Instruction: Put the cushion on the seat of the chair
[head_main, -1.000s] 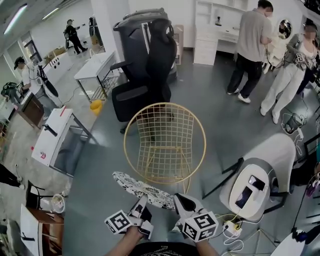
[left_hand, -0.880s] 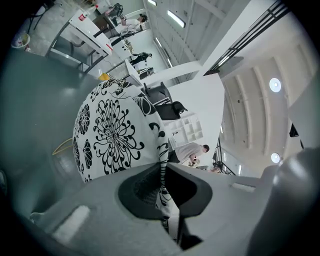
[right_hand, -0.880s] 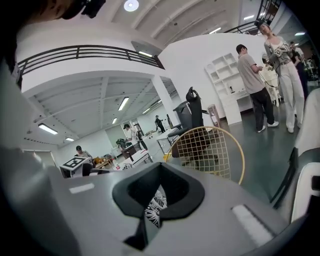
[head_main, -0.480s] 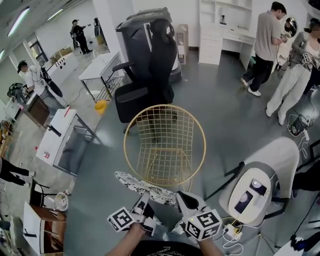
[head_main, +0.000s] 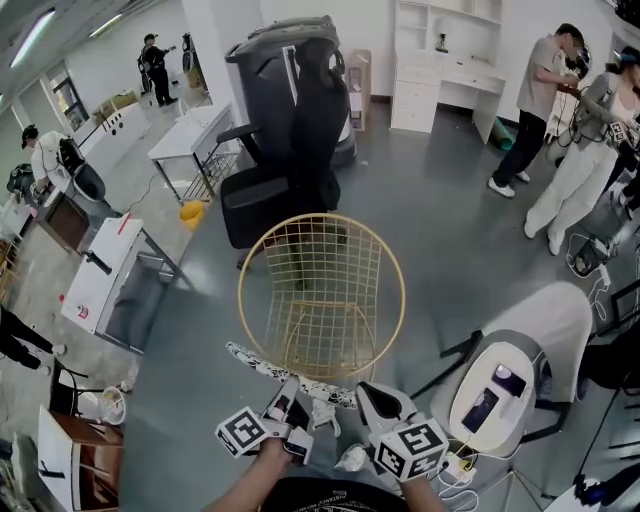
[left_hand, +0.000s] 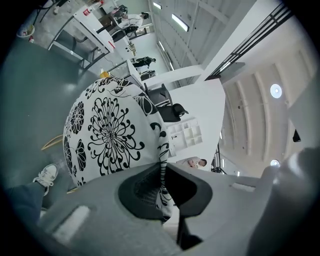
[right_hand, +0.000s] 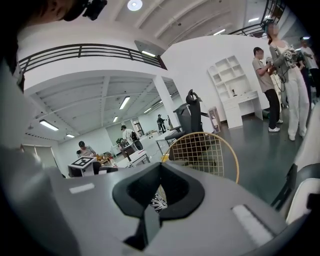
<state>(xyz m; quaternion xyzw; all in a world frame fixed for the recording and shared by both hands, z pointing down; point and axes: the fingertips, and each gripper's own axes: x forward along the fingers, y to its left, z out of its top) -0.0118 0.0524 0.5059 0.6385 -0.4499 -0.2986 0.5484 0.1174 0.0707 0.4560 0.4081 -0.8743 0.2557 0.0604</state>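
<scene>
The cushion, white with black flower print, hangs in the air just before the front rim of the gold wire chair. Both grippers hold its near edge. My left gripper is shut on it; in the left gripper view the cushion fills the middle and its edge is pinched between the jaws of that gripper. My right gripper grips the cushion's right end; a bit of the cushion's print shows between its pads, with the chair beyond. The chair seat is bare.
A black office chair stands right behind the wire chair. A white round-backed seat with devices on it is at the right, with cables on the floor beside it. A white table stands left. People stand far right.
The cushion now looks thinner, more edge-on, and lies closer to the chair's front rim. Both grippers stay shut on it. The people at the back right have shifted.
</scene>
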